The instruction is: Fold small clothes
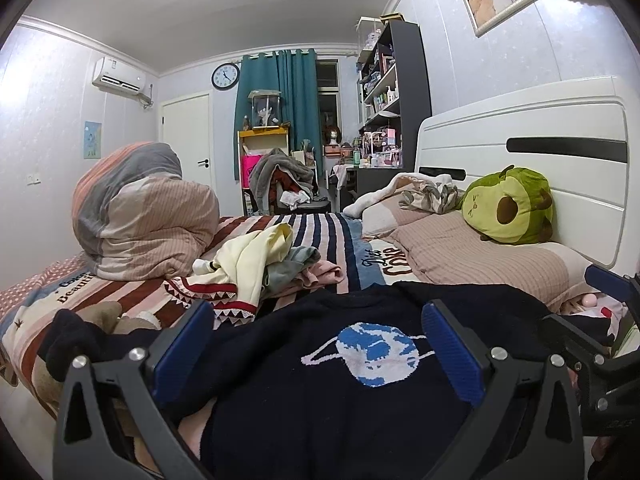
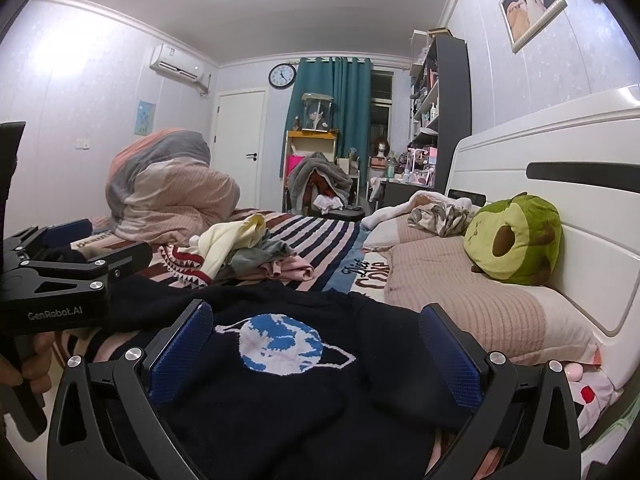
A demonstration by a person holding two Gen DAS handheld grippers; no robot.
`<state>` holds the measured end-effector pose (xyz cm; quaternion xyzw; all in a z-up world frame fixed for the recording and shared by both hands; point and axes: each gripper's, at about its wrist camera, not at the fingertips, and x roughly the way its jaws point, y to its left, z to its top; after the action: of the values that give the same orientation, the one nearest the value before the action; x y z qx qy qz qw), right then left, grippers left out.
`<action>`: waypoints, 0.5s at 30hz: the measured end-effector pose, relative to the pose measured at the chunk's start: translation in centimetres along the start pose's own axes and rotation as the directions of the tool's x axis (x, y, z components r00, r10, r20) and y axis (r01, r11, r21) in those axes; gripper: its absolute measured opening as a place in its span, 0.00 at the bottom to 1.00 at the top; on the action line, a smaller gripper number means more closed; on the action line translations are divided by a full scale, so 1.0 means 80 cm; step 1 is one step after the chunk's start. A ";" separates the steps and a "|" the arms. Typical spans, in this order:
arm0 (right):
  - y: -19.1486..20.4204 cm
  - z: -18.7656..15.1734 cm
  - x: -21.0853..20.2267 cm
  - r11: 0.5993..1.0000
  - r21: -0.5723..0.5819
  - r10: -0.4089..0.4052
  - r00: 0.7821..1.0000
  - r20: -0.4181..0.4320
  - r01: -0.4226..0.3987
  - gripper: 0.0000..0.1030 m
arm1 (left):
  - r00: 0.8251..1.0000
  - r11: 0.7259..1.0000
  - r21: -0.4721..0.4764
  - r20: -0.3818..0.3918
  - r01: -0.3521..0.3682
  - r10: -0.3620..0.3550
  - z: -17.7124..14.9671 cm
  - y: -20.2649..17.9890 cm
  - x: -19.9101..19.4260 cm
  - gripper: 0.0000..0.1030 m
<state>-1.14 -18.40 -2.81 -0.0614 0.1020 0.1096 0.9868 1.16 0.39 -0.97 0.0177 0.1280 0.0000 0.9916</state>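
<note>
A small dark navy sweater (image 1: 320,400) with a blue and white planet picture lies spread on the bed, and it also shows in the right wrist view (image 2: 304,396). My left gripper (image 1: 318,344) is open, its blue pads low over the sweater on either side of the planet. My right gripper (image 2: 316,348) is open too, just above the same sweater. The left gripper also shows at the left edge of the right wrist view (image 2: 68,256). A pile of small clothes (image 1: 264,264), cream, grey-green and pink, lies further along the bed (image 2: 248,252).
A rolled striped quilt (image 1: 140,212) sits at the far left of the bed. A pink pillow (image 1: 480,256) with a green avocado plush (image 1: 508,208) lies against the white headboard (image 1: 560,148) on the right. A chair heaped with clothes (image 1: 280,180) and shelves stand beyond.
</note>
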 end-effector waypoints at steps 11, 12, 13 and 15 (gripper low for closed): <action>0.001 0.000 0.000 1.000 0.002 0.001 1.000 0.000 -0.001 0.99 | 1.000 1.000 0.000 0.001 0.000 0.000 -0.001 0.002 0.000 0.99; 0.001 0.000 0.000 1.000 0.001 0.000 1.000 0.000 0.000 0.99 | 1.000 1.000 0.000 0.001 0.000 0.000 -0.001 0.002 0.000 0.99; 0.000 0.000 0.000 1.000 0.001 0.001 1.000 -0.001 -0.001 0.99 | 1.000 1.000 0.000 0.002 0.001 -0.001 -0.001 0.002 -0.001 0.99; 0.000 0.000 0.000 1.000 0.002 0.003 1.000 -0.001 -0.003 0.99 | 1.000 1.000 0.000 0.003 0.000 0.000 0.000 0.003 0.000 0.99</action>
<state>-1.12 -18.41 -2.83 -0.0603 0.1026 0.1108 0.9867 1.13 0.63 -0.97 0.0174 0.1266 -0.0001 0.9918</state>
